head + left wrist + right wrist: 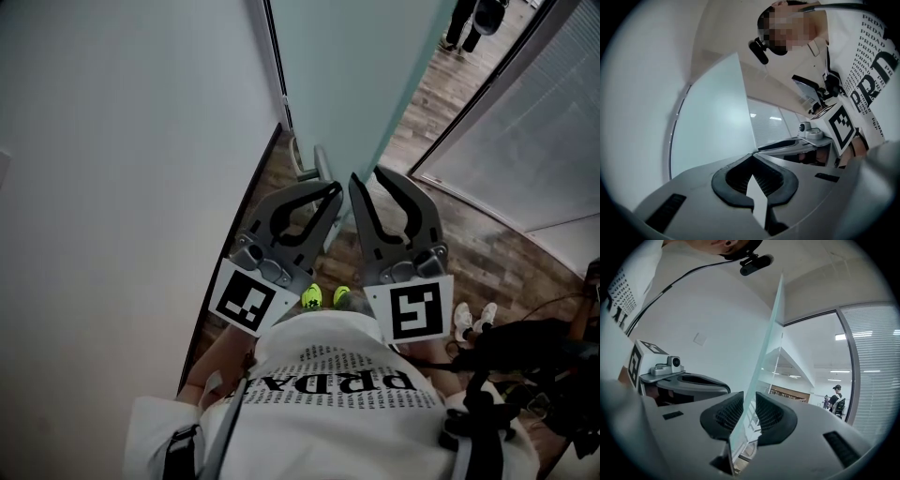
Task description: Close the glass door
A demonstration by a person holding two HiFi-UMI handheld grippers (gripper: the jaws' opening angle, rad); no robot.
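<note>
White cotton shirt with black lettering (337, 394) fills the bottom of the head view, and a pair of neon yellow shoes (323, 297) peeks out just above it. The two grey grippers rise side by side from there toward the middle of the frame.

The left gripper (333, 187) (752, 155) has its jaws closed, tips touching. Nothing is held in the oval gap behind them. It sits at centre frame, just below a silver metal door handle (305, 161).

The right gripper (366, 175) (749, 397) is just beside it, to its right. Its jaws are drawn in to a narrow slot on the free edge of the pale green frosted glass door (356, 66) (712, 122) (771, 333). The pane runs edge-on between the two ribbed black pads (723, 417) in the right gripper view, and the pads look pressed to either face.

The glass door stands at top centre of the head view, angled away from a plain white wall (122, 141) that fills the left side. Brown wood-plank floor (487, 253) shows at the right, and a person (473, 23) stands at the upper right corner.
</note>
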